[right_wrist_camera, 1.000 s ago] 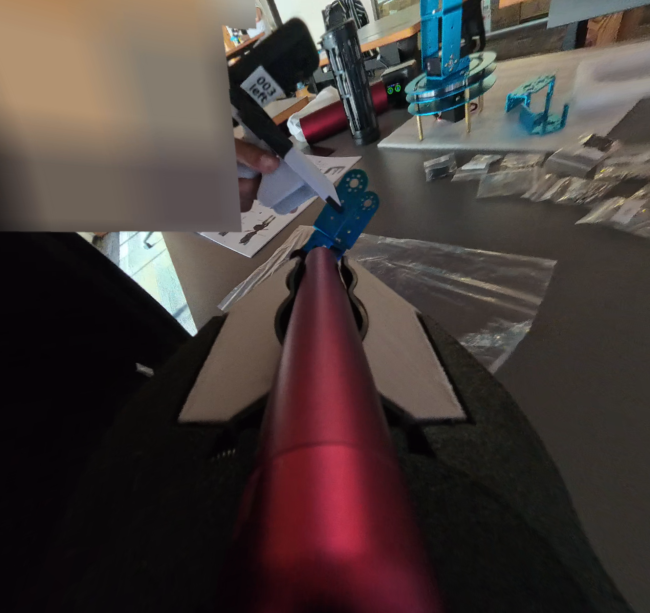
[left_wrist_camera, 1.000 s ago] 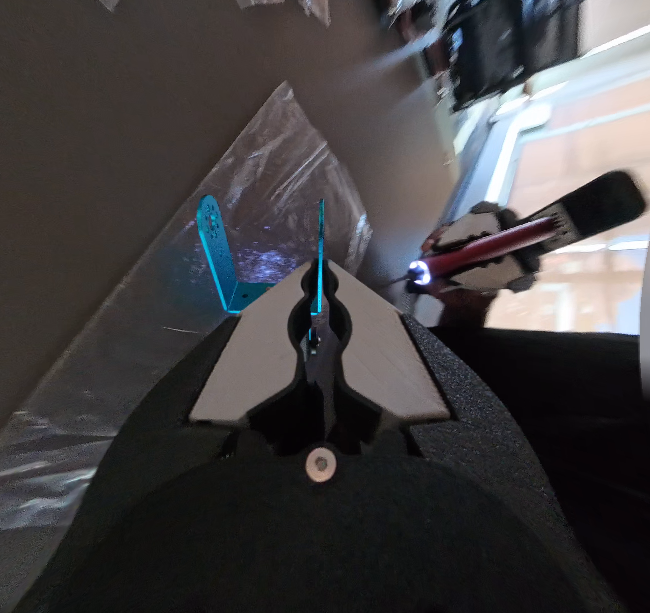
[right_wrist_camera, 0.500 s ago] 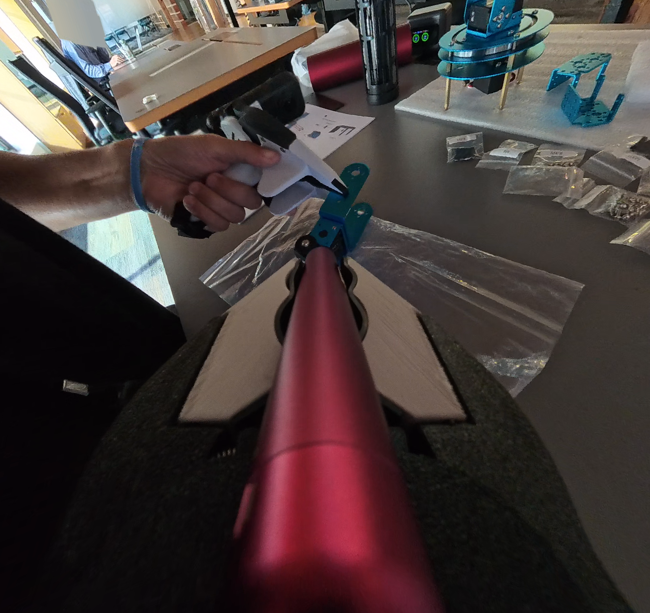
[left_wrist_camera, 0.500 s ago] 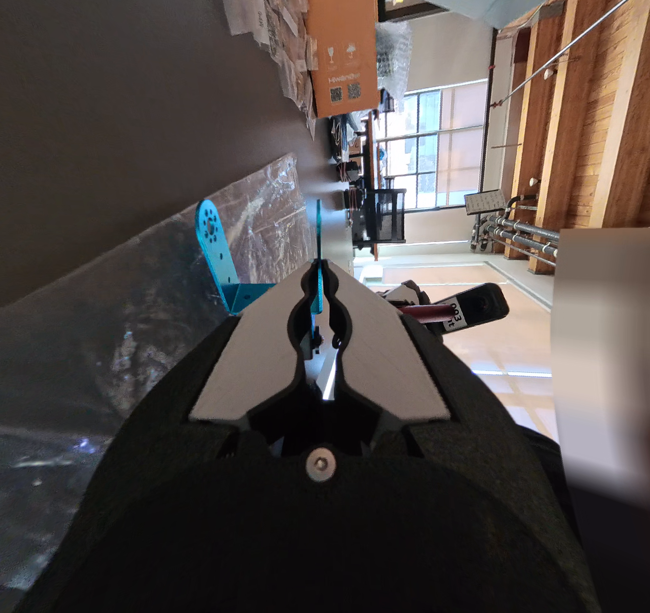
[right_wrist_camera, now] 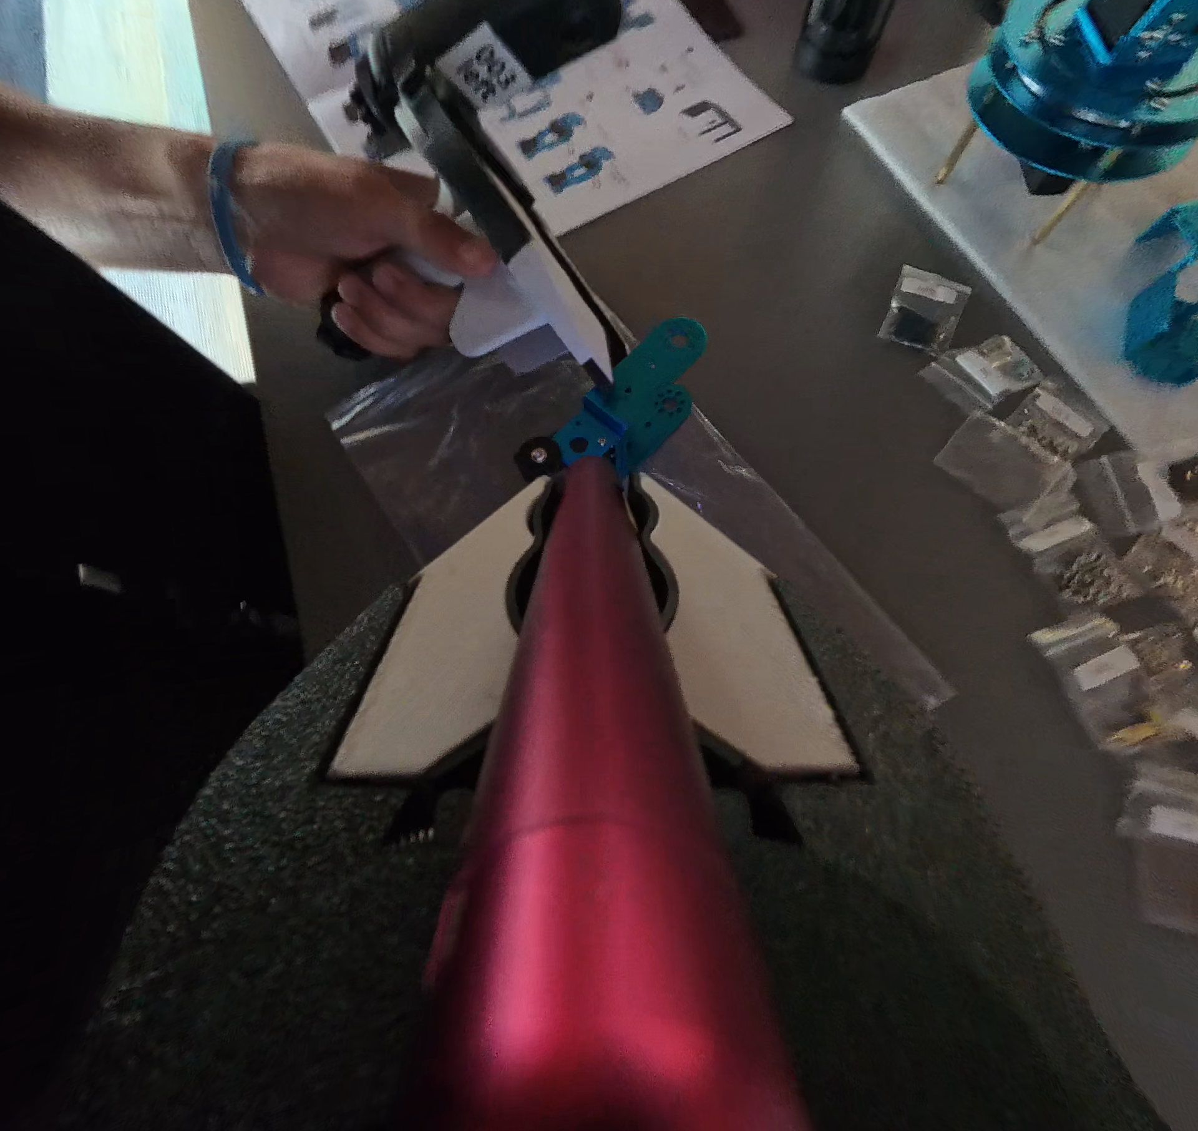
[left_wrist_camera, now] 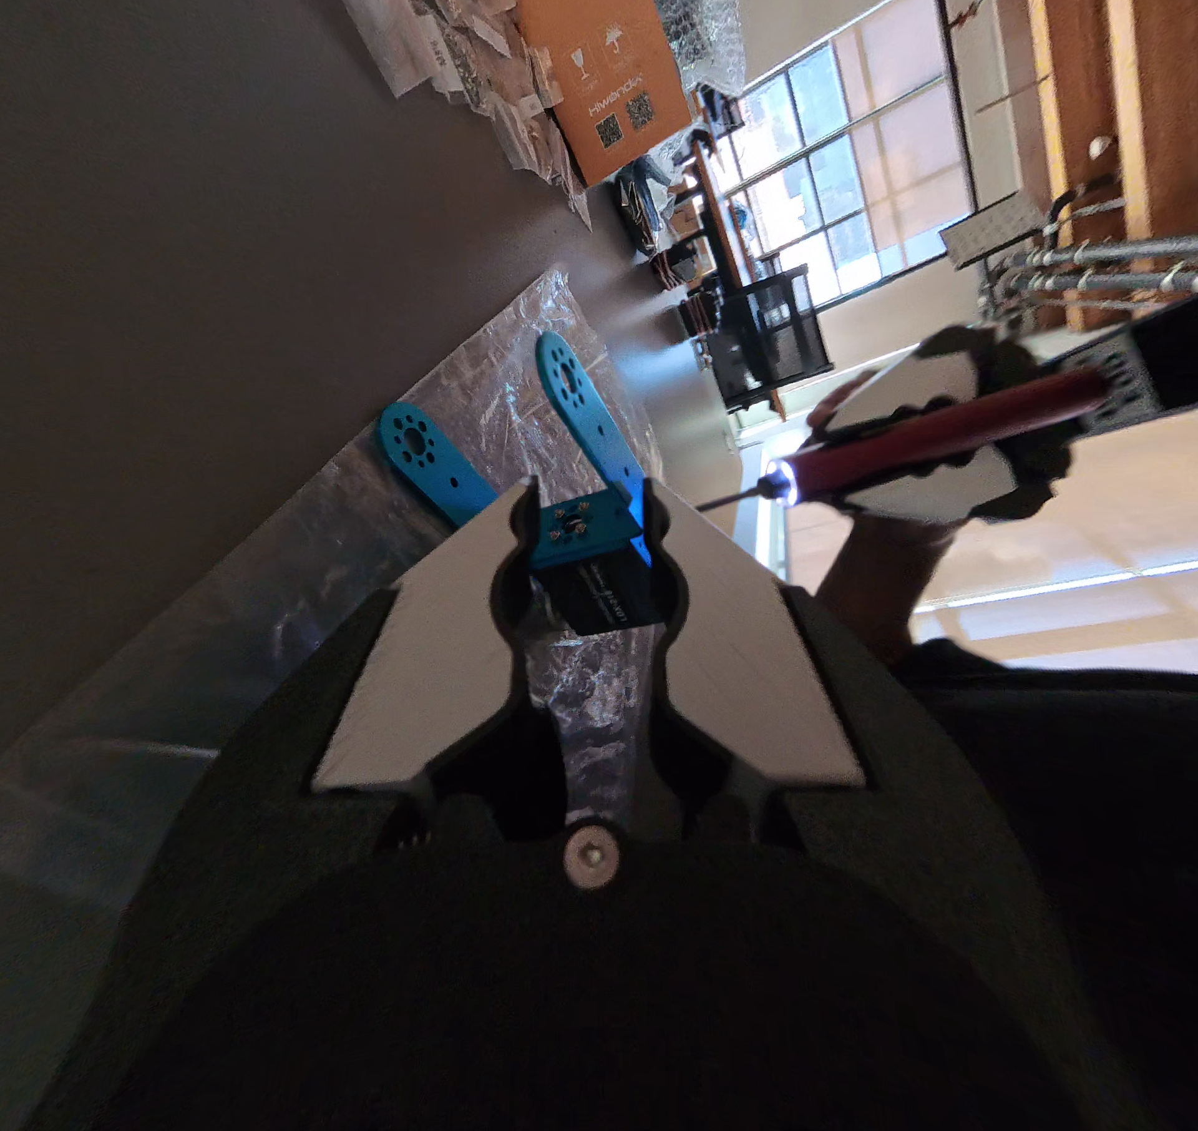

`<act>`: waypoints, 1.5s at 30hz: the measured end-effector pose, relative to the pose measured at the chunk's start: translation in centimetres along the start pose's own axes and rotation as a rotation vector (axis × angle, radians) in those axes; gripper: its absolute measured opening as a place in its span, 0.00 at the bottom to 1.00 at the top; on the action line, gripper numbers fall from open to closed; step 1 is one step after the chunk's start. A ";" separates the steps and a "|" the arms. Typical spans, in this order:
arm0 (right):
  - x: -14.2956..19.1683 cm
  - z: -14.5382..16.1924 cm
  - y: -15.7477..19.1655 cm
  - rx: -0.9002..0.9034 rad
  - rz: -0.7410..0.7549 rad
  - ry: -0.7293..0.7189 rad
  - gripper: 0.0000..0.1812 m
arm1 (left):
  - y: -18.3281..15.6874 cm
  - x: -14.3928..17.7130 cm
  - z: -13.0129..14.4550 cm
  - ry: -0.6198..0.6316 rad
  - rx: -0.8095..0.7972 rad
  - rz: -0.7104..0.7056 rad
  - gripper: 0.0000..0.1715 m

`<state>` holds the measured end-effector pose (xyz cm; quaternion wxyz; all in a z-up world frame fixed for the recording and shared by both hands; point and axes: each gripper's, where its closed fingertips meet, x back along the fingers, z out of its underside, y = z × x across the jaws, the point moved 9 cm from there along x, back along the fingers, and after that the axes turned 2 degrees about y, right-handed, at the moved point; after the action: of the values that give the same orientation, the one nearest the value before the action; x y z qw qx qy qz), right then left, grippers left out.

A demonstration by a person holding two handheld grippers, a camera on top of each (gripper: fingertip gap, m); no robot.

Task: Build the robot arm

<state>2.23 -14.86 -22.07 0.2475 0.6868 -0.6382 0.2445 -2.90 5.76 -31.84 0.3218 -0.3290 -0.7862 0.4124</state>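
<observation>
My left gripper (left_wrist_camera: 588, 491) is shut on a blue metal bracket (left_wrist_camera: 587, 532) fixed to a small black servo (left_wrist_camera: 606, 600), held above a clear plastic bag (left_wrist_camera: 415, 555). The bracket's two round-ended arms point away from me. My right gripper (right_wrist_camera: 593, 484) is shut on a red electric screwdriver (right_wrist_camera: 583, 743). Its tip points at the bracket's base (right_wrist_camera: 590, 438). In the left wrist view the screwdriver (left_wrist_camera: 907, 445) comes in from the right with its light on, its bit just right of the bracket. The left gripper (right_wrist_camera: 599, 367) and the hand (right_wrist_camera: 350, 257) holding it show in the right wrist view.
Everything is over a grey table (right_wrist_camera: 810, 322). An instruction sheet (right_wrist_camera: 648, 120) lies at the back. Several small parts bags (right_wrist_camera: 1050, 451) lie at the right. A blue robot base (right_wrist_camera: 1089, 95) stands on white foam. An orange box (left_wrist_camera: 583, 43) stands far off. Tip to tip, the grippers are about 10 cm apart.
The bracket and servo have turned in my left gripper, which now holds them wider, face-on. The right gripper with the screwdriver has tilted down toward the bracket's base.
</observation>
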 end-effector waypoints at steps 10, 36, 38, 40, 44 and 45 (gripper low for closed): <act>-0.6 -3.3 -2.2 0.207 -0.159 0.098 0.12 | -3.7 0.6 2.3 0.111 -0.730 -0.200 0.52; -0.8 -3.9 -2.5 0.206 -0.267 -0.043 0.12 | -4.4 0.1 1.9 0.194 -0.884 -0.401 0.42; -0.9 -3.8 -2.0 0.204 -0.255 -0.079 0.12 | -5.8 1.4 1.4 0.112 -0.945 -0.420 0.40; -1.3 -3.6 -1.5 0.199 -0.264 -0.095 0.12 | -7.7 1.0 1.7 0.051 -1.066 -0.382 0.39; -2.0 -3.6 -0.7 0.165 -0.292 -0.117 0.12 | -8.9 -1.8 2.7 0.014 -1.333 -0.483 0.31; -2.1 -3.5 -0.7 0.159 -0.288 -0.119 0.11 | -9.1 -2.1 2.8 -0.024 -1.380 -0.522 0.24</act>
<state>2.71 -10.96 -20.79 0.1867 0.8018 -0.5252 0.2153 -6.14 -1.14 -25.74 0.1206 -0.2543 -0.9229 -0.2626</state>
